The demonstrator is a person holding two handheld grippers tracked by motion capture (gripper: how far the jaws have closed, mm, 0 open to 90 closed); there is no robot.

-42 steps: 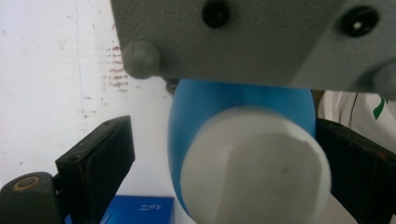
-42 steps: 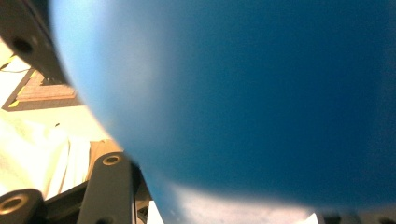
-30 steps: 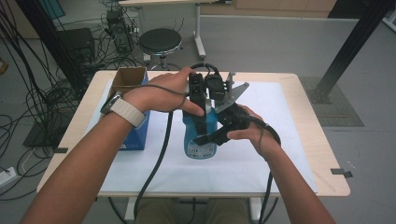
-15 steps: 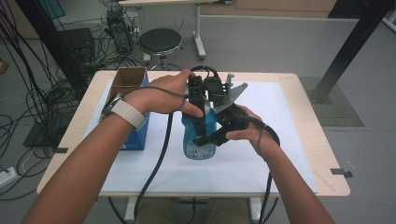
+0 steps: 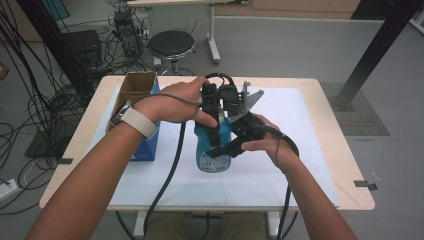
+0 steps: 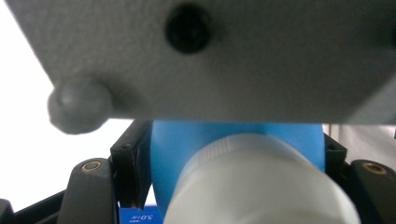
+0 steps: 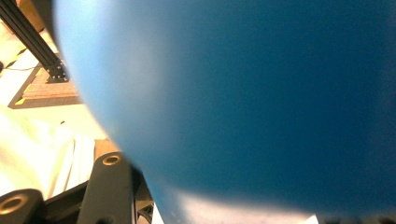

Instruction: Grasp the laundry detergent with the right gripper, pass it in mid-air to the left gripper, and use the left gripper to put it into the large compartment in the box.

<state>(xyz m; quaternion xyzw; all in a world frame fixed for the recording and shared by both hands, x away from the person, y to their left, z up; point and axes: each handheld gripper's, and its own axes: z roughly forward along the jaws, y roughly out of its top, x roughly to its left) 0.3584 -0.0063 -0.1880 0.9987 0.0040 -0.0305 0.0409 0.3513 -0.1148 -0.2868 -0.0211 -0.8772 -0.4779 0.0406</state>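
A blue bottle [image 5: 212, 150] with a white cap [image 6: 261, 182] stands upright on the white sheet at the table's middle. My right gripper [image 5: 222, 149] comes in from the right and is shut on the bottle's body, whose blue wall [image 7: 257, 93] looms close in the right gripper view. My left gripper [image 5: 214, 124] points down over the bottle's top. Its jaws have just been closing, and the cap now sits between them with the black pads [image 6: 128, 172] against it. The right gripper's grey plate [image 6: 210, 56] hangs across the top of the left gripper view.
An open cardboard box [image 5: 137, 85] rests on a blue box [image 5: 150, 142] at the table's left. The white sheet [image 5: 300, 150] covers most of the wooden table [image 5: 345, 165]. A round stool [image 5: 171, 45] and floor cables [image 5: 45, 105] lie beyond and to the left.
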